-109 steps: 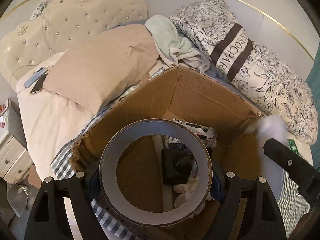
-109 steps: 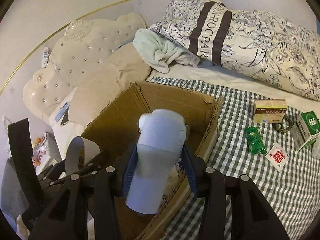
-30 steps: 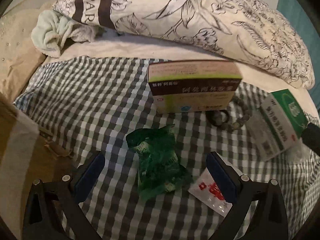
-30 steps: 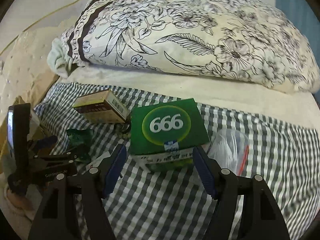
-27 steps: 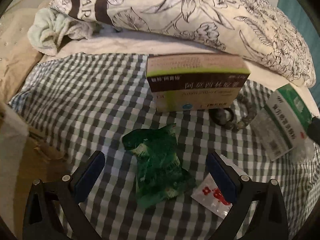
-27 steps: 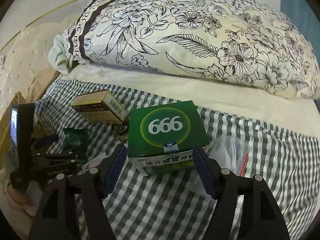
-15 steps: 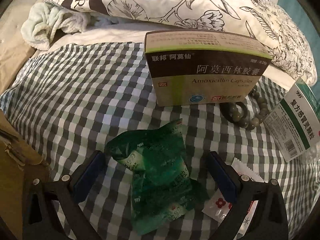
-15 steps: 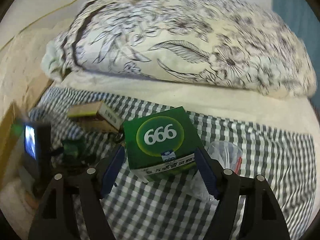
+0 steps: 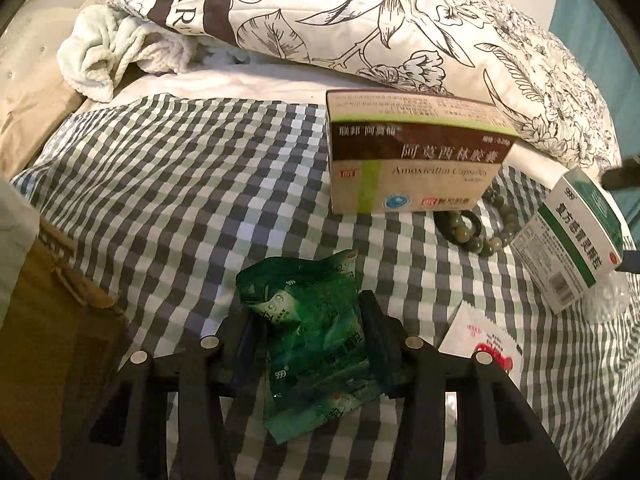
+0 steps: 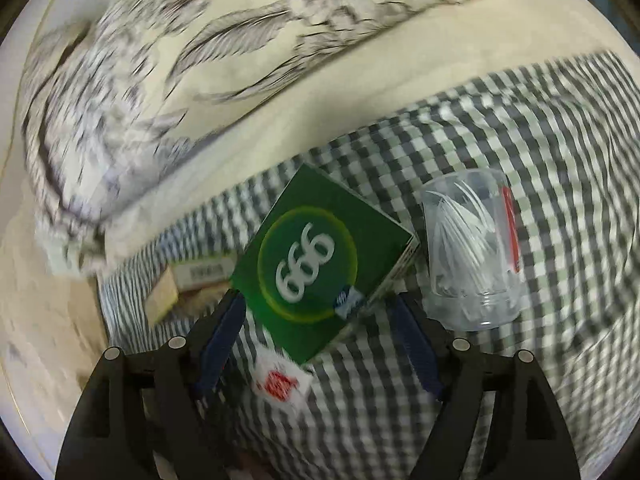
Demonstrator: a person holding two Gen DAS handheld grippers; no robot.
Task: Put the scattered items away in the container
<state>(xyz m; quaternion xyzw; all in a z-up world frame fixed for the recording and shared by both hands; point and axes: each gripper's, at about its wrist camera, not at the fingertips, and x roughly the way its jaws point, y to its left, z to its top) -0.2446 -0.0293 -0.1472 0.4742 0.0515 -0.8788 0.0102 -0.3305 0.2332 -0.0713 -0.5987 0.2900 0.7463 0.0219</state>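
Two grippers are seen over a checked sheet (image 9: 168,184). The left gripper (image 9: 310,334) is closed on a green sachet (image 9: 316,344), whose crumpled foil is pinched between both pads; whether the sachet is lifted off the sheet cannot be told. The right gripper (image 10: 320,336) is partly closed around a green box (image 10: 324,264), marked 999; the jaws sit close at its two sides, but firm contact cannot be told, since that view is blurred.

In the left view one brown-and-cream medicine box (image 9: 412,156) stands at 1 o'clock from the sachet, apart from it. One bead bracelet (image 9: 476,228) lies just beside that box, between it and the green box (image 9: 576,240) at 3 o'clock. One white packet (image 9: 484,340) with red print lies at 4 o'clock, near the right pad. One cardboard carton (image 9: 60,320), the container, is seen at 9 o'clock at the sheet's edge.

In the right view one clear tub (image 10: 472,248) of white picks lies on its side at 3 o'clock, just beside the green box. The white packet (image 10: 280,384) lies at 6 o'clock under the box's corner.

One floral pillow (image 9: 400,24) and one pale towel (image 9: 104,56) lie at 12 and 10 o'clock, well behind the items.
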